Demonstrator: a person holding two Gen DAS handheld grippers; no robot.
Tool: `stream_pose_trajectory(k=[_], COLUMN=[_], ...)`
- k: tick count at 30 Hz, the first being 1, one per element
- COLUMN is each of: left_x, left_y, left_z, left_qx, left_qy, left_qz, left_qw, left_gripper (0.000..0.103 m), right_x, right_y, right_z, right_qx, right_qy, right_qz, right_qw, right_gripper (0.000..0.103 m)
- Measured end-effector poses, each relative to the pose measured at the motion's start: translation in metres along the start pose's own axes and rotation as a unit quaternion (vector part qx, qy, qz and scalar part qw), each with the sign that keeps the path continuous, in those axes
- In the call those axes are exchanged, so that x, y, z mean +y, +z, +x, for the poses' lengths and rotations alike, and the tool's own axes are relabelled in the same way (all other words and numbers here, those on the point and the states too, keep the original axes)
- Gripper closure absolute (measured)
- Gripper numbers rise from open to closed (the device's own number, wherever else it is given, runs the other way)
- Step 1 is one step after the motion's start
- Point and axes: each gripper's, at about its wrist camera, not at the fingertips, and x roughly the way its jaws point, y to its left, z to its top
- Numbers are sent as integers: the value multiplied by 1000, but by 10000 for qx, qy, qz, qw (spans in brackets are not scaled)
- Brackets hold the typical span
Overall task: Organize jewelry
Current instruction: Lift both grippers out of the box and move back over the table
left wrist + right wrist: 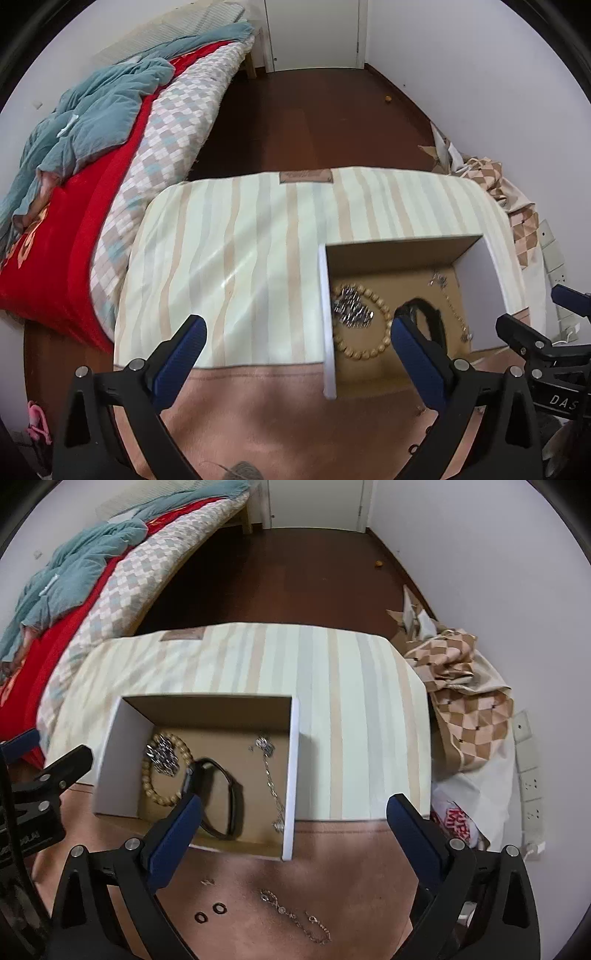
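Jewelry left outside the cardboard box (110, 746): a thin chain bracelet (295, 915) lying just below the wide-open, empty right gripper (293, 821). Light, limp, slippery; best pinched mid-chain. Left gripper (297, 341) gapes empty too.

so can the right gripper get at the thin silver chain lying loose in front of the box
Probably yes. The thin silver chain lies in the open on the brown cloth, outside the white cardboard box, just ahead of the right gripper. Its jaws are wide open and empty, and nothing sits between them and the chain.
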Motion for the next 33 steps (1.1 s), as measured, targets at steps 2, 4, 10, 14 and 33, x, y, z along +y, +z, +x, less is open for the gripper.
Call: stream_pose_trajectory(k=[2,4,10,14,33], left_x=[3,5,11,14,13], left_y=[-6,-11,-24,-33,-73], left_z=[-2,-5,-27,-49,-140], left_qx=[8,-2,-223,-448,-1183], left_qy=[38,47,169,272,308], left_qz=[-75,-148,-273,-335,-355], left_qw=[10000,9999,9992,9981,9919], left_gripper=[1,1,1,1,1], right_x=[1,3,9,14,25], right_y=[-8,-12,-18,-25,-69], right_z=[-1,-4,-23,-42,-138], right_qx=[-23,-74,-289,-483,-1289], right_qy=[-64,-123,-230,-250,-216], right_qz=[29,45,42,79,184], right_qw=[10000,9999,9993,9985,9912], right_gripper=[2,2,2,2,2])
